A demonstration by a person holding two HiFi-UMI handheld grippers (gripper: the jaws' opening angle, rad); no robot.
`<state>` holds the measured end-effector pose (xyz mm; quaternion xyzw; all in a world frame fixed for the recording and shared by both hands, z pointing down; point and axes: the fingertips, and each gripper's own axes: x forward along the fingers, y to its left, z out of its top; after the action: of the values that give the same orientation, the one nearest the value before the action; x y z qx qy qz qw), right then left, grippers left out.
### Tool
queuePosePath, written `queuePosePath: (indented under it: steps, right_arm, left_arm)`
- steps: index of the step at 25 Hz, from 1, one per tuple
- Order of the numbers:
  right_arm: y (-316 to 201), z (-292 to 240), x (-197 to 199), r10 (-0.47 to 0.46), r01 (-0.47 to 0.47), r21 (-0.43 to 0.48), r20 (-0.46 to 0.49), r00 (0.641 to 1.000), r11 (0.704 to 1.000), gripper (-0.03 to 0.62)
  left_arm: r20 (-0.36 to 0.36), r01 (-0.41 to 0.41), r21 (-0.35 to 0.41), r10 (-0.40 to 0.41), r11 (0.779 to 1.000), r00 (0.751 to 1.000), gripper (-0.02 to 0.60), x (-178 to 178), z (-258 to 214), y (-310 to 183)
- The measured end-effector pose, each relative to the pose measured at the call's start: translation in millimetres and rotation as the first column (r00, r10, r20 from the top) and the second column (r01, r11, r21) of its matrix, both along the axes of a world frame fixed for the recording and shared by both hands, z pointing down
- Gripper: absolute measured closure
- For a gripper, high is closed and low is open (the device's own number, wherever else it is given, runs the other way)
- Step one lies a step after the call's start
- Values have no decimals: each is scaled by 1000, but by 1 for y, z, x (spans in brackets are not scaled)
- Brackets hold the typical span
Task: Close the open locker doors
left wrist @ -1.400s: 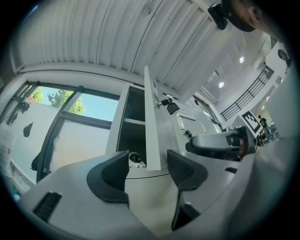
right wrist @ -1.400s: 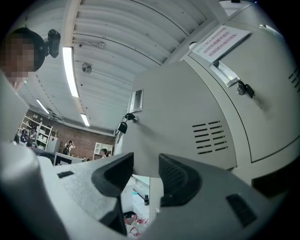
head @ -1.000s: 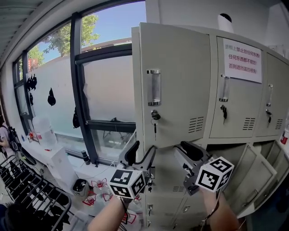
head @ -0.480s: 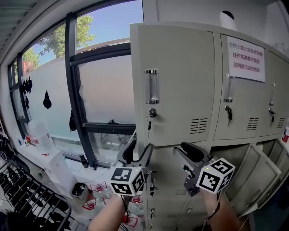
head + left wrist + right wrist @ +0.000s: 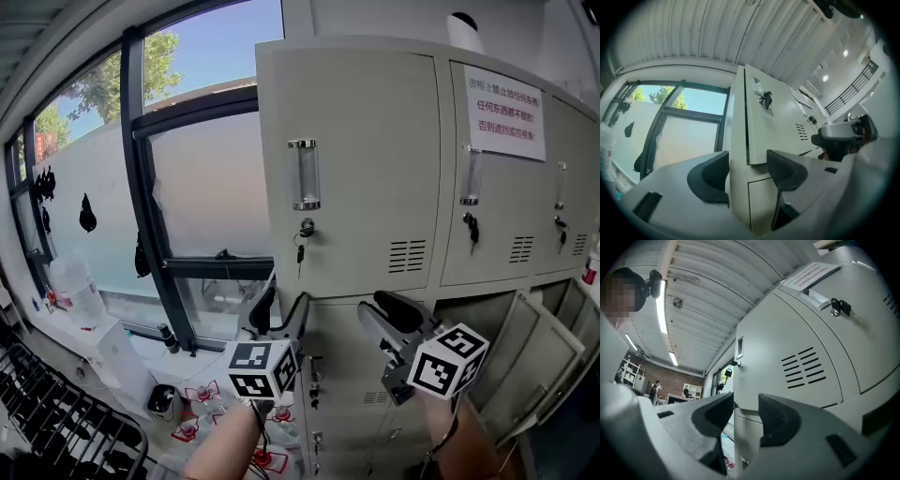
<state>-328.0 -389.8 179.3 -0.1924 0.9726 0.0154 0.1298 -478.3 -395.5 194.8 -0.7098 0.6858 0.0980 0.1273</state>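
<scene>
Two empty grippers, jaws apart: the open locker door (image 5: 530, 361) lies right of the right gripper (image 5: 382, 311), farther from the left gripper (image 5: 277, 314).

A locker corner of an industrial-style workspace: a bank of grey metal lockers (image 5: 356, 169) carrying a printed notice (image 5: 504, 114) on the right, tall dark-framed windows (image 5: 202, 187) on the left, a ribbed ceiling (image 5: 708, 291) with strip lights (image 5: 661, 301), and a far brick wall (image 5: 642, 380)
</scene>
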Motion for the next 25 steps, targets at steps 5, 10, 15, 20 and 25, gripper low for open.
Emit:
queuePosePath:
  steps: [5,10,15,20,25]
  right_arm:
    - [-2,1,4,17,-17,-6,5,1000,1000,433]
    - [-4,3,10,31,-31,-11,10,999,999,433]
    - [-6,5,15,42,-42,-20,14,999,999,433]
    - [-7,6,19,50,-50,-22,16,999,999,433]
    - [-7,7,22,60,-59,-27,18,998,998,433]
  left_arm:
    - [10,16,-16,-16,1000,1000,337,0,0,-7]
    - [21,42,-27,-41,999,999,337,-2,0,-12]
    - [24,52,-45,-51,998,998,337,-4,0,-17]
    - [20,48,-64,-47,997,999,337,-6,1,-22]
    - [21,46,-68,-45,997,999,337,-6,2,-22]
